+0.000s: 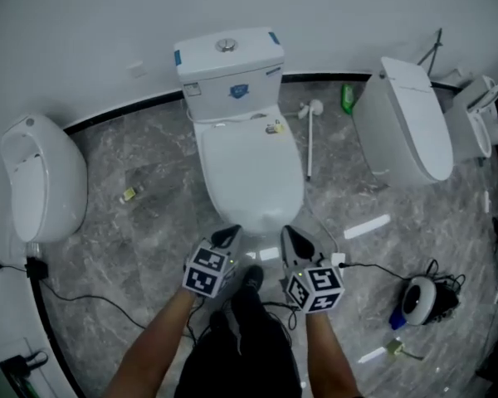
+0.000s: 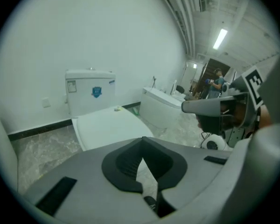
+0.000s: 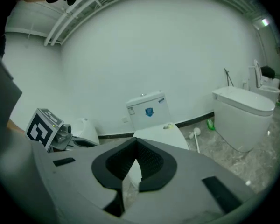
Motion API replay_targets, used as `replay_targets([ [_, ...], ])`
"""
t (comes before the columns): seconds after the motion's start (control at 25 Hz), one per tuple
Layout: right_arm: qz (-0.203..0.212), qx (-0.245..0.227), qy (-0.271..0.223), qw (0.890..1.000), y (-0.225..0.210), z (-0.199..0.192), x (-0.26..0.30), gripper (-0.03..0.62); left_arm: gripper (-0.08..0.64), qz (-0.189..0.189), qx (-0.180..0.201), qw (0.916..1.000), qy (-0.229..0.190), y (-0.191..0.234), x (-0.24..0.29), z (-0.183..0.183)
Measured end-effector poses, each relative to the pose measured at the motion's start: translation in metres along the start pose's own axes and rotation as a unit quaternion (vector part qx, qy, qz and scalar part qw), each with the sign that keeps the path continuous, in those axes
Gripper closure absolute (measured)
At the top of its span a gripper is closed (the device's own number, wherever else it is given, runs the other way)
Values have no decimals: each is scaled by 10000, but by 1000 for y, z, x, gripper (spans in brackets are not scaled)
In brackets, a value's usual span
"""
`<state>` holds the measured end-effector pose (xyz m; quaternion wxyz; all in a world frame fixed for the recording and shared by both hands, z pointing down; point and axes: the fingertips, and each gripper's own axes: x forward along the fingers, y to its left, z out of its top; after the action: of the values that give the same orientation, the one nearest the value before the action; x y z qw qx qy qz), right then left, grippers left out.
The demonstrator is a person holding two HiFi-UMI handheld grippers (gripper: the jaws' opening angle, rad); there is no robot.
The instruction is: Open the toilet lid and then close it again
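The toilet lid (image 1: 251,172) lies shut on its bowl, below the cistern (image 1: 230,69). A toilet brush (image 1: 310,143) lies on the marble floor (image 1: 149,222) just right of the bowl, with a green bottle (image 1: 348,98) by the wall and a second toilet (image 1: 407,127) beyond. A white ceramic fixture (image 1: 41,181) stands at the left. A cable (image 1: 83,297) trails past it. The left gripper (image 1: 227,236) and right gripper (image 1: 295,240) hang side by side near the lid's front edge, jaws pressed together, empty. Bare floor flanks the bowl.

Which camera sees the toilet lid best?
The head view: nearly the whole closed toilet lid shows from above. The left gripper view and right gripper view see it at a slant, its near end hidden behind their own jaws.
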<state>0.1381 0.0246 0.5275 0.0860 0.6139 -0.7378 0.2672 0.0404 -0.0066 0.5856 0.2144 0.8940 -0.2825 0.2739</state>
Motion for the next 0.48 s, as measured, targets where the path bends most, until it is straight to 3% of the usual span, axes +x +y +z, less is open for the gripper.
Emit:
replay_targets([
  [0.2, -82, -107, -566, 9983, 43, 49, -60, 581, 554, -381, -187, 9965, -724, -34, -78, 47],
  [0.48, 345, -227, -1234, 9915, 127, 99, -141, 581, 554, -223, 228, 9857, -1656, -82, -192, 107],
])
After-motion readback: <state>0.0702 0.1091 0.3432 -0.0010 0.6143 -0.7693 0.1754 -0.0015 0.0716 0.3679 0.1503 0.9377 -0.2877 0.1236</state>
